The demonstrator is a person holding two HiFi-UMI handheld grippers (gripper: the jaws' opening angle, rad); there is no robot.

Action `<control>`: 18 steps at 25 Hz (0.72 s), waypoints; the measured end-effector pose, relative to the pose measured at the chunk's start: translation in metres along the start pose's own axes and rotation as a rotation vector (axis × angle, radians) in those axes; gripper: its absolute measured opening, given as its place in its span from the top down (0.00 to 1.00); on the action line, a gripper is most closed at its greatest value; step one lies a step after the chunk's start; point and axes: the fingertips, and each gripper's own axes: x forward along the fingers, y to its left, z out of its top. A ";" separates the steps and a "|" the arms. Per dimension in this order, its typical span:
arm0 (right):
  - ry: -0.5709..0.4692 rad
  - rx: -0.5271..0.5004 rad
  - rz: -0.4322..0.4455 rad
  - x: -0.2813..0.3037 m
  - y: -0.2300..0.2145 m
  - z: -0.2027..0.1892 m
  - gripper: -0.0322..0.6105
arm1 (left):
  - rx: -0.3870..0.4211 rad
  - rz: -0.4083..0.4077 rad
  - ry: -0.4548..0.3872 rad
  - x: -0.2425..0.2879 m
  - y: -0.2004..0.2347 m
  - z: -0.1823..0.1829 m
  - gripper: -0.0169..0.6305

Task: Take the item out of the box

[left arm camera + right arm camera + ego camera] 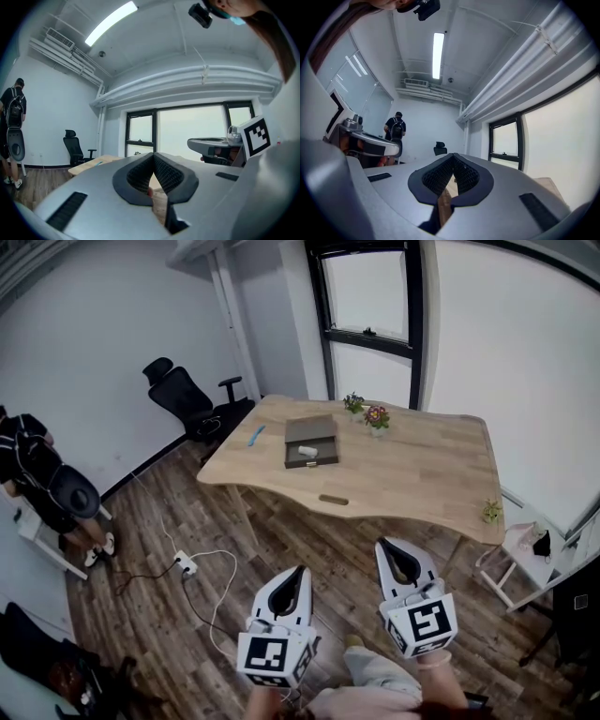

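We face the table (412, 474), the box (311, 442) resting on it.
Our left gripper (302, 571) and right gripper (384, 546) are both clenched, empty, well short of it.

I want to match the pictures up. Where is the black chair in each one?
Head view: black chair, upper left, beside the table.
Left gripper view: chair low at left.
Right gripper view: chair small, near centre.
Shared landmark: the dark-framed window.

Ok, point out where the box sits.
Head view: the box lies on the wooden table, left half, between the blue item and the flower pots.
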 end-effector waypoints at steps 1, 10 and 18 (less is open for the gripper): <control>0.009 -0.005 0.000 0.005 -0.003 -0.003 0.95 | 0.000 -0.003 0.000 0.006 0.001 0.000 0.97; 0.004 -0.018 0.014 0.047 -0.037 -0.013 0.95 | -0.004 -0.017 -0.001 0.068 0.013 0.005 0.97; 0.010 0.007 0.056 0.091 -0.065 -0.022 0.95 | -0.026 -0.001 -0.003 0.117 0.029 0.005 0.97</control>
